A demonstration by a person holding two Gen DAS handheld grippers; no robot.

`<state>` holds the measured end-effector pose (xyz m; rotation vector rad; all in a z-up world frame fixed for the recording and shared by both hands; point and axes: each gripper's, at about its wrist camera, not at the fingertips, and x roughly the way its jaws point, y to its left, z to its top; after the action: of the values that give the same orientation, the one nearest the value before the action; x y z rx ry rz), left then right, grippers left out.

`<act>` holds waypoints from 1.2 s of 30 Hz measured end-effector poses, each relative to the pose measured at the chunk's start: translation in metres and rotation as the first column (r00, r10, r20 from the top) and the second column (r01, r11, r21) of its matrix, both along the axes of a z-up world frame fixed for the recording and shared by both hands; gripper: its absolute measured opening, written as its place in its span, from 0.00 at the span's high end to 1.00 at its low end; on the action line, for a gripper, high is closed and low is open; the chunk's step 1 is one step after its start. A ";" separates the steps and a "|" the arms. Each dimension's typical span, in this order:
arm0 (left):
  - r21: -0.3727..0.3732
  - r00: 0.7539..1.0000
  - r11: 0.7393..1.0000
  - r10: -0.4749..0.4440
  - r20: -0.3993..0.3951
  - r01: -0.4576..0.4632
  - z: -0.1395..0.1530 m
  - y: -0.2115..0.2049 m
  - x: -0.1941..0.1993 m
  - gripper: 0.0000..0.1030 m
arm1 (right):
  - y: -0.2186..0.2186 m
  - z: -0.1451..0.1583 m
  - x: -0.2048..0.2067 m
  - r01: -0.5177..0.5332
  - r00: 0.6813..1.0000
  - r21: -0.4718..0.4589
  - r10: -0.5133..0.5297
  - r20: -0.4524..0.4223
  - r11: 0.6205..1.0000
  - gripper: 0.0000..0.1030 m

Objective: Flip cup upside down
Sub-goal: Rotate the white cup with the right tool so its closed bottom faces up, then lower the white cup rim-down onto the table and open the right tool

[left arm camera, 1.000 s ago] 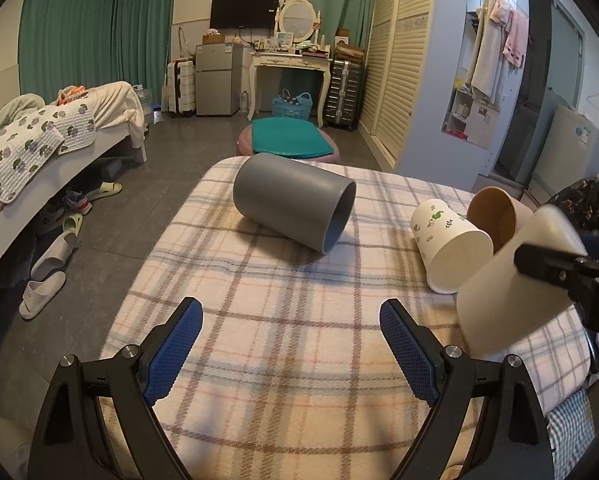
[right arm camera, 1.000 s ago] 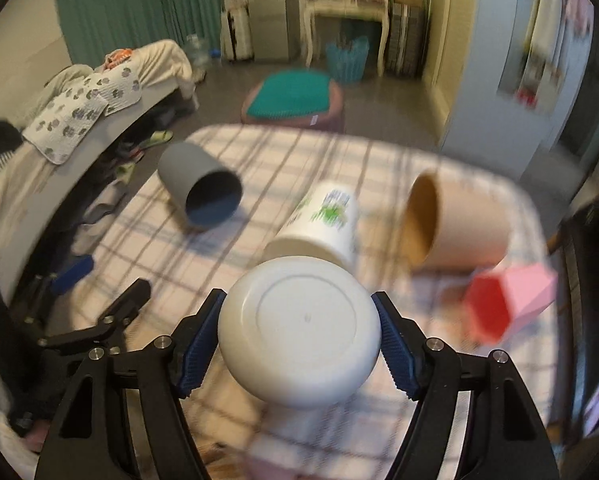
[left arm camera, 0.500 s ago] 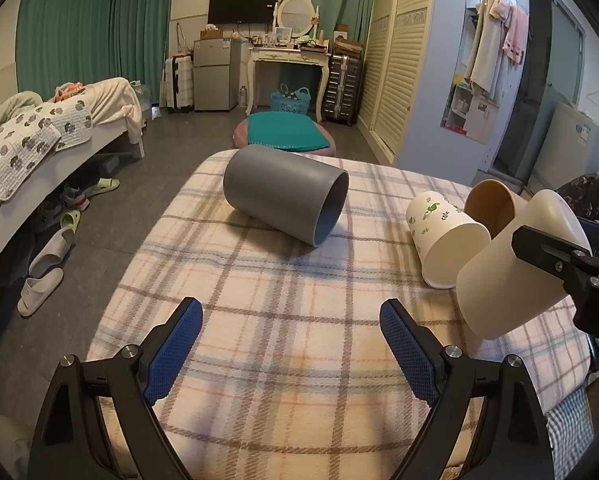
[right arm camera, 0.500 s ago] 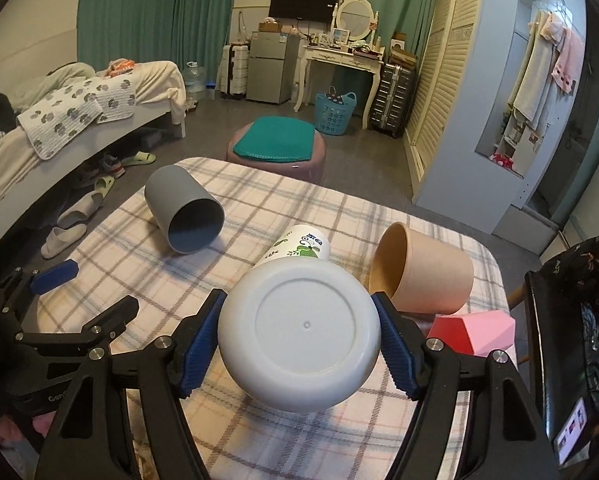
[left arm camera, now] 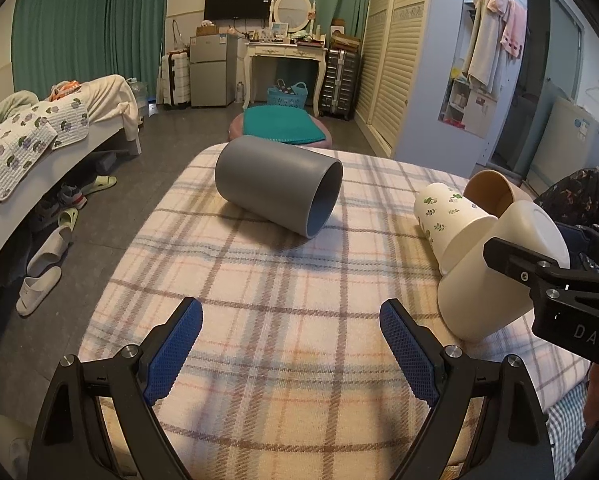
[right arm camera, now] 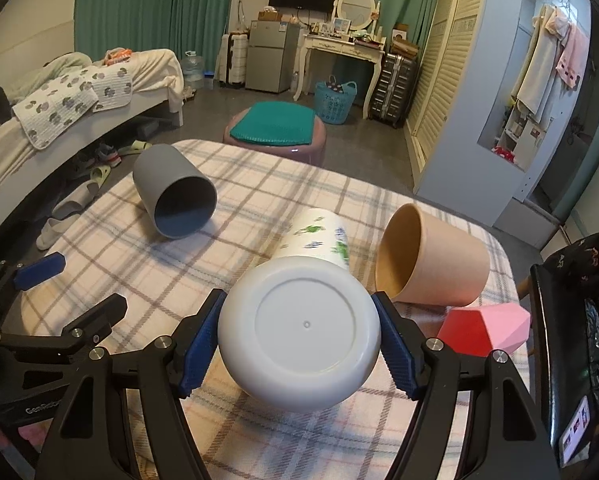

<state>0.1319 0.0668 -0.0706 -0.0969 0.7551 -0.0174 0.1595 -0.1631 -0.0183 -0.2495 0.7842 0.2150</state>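
Observation:
My right gripper [right arm camera: 299, 340] is shut on a cream cup [right arm camera: 299, 330], its flat base facing the camera. In the left wrist view the cream cup [left arm camera: 495, 276] is tilted, mouth down, close over the plaid tablecloth [left arm camera: 283, 300] at the right. My left gripper [left arm camera: 291, 344] is open and empty above the cloth's front. A grey cup [left arm camera: 277, 184] lies on its side at the far middle. A white leaf-print cup [left arm camera: 447, 218] and a tan cup [left arm camera: 489, 192] lie on their sides at the right.
A pink and red faceted object [right arm camera: 485, 326] lies right of the tan cup [right arm camera: 431, 258]. A black chair [right arm camera: 579, 320] stands at the table's right edge. A pink stool with a green cushion [left arm camera: 281, 130] stands beyond the far edge. A bed [left arm camera: 39, 140] is at the left.
The right gripper has lowered the cream cup toward the cloth and turned it more mouth-down. The left gripper has drawn slightly closer to the grey cup, still open.

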 end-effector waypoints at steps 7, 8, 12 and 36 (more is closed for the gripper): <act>-0.001 1.000 1.000 0.000 -0.002 0.000 0.000 0.000 0.000 0.10 | 0.004 0.001 -0.001 -0.013 1.000 0.010 0.014 -0.027 1.000 0.30; -0.002 1.000 1.000 -0.002 -0.003 0.002 -0.001 0.000 0.000 0.10 | 0.006 -0.001 -0.001 -0.017 1.000 0.000 0.017 -0.024 1.000 0.30; -0.001 1.000 1.000 -0.004 -0.006 0.004 -0.003 0.000 0.000 0.10 | 0.011 -0.002 -0.003 -0.024 1.000 -0.024 0.024 -0.007 0.999 0.30; 0.066 0.993 0.998 -0.008 0.117 0.001 0.058 -0.016 -0.048 0.10 | -0.012 0.064 -0.049 -0.039 0.986 0.111 0.020 0.168 0.993 0.15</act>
<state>0.0844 0.0507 -0.0130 -0.0314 0.6377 -0.0025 0.1109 -0.1753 0.0460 -0.1689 0.6002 0.2629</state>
